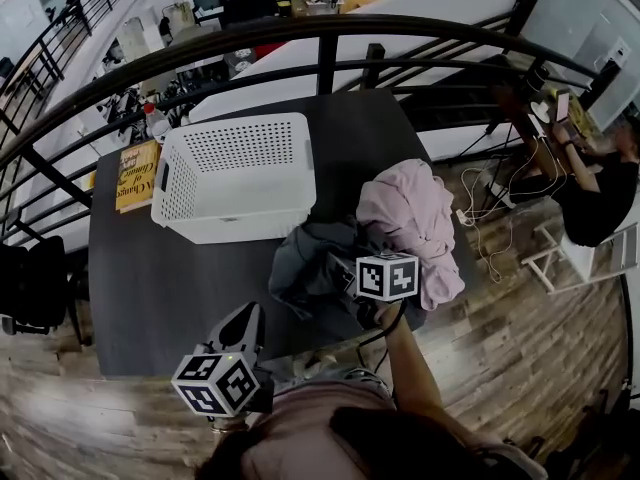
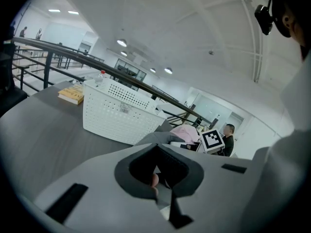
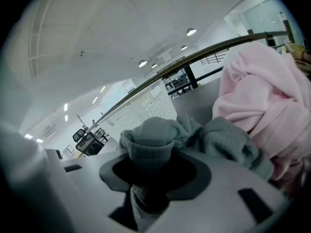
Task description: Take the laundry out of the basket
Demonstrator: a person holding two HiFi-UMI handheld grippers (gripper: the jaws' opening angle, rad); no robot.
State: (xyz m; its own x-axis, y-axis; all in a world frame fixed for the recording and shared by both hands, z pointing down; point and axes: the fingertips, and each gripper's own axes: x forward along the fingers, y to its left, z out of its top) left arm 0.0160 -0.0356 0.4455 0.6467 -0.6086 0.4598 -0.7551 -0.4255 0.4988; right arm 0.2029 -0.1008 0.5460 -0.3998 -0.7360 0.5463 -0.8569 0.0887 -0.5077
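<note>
The white perforated basket (image 1: 240, 203) stands on the dark table (image 1: 150, 288), and I see no laundry in it. Right of it lie a grey garment (image 1: 305, 258) and a pink garment (image 1: 410, 213). My right gripper (image 1: 350, 278) sits on the grey garment; in the right gripper view a bunched fold of grey cloth (image 3: 150, 144) runs between the jaws of that gripper (image 3: 148, 178), which are shut on it. The pink garment (image 3: 262, 91) is piled just to its right. My left gripper (image 1: 245, 323) hovers over the table's front edge, shut and holding nothing, well short of the basket (image 2: 116, 113).
A yellow book (image 1: 135, 173) lies at the table's left edge beside the basket. A dark curved railing (image 1: 320, 38) runs behind the table. A person (image 1: 600, 188) sits at a desk to the far right. Bare tabletop lies in front of the basket.
</note>
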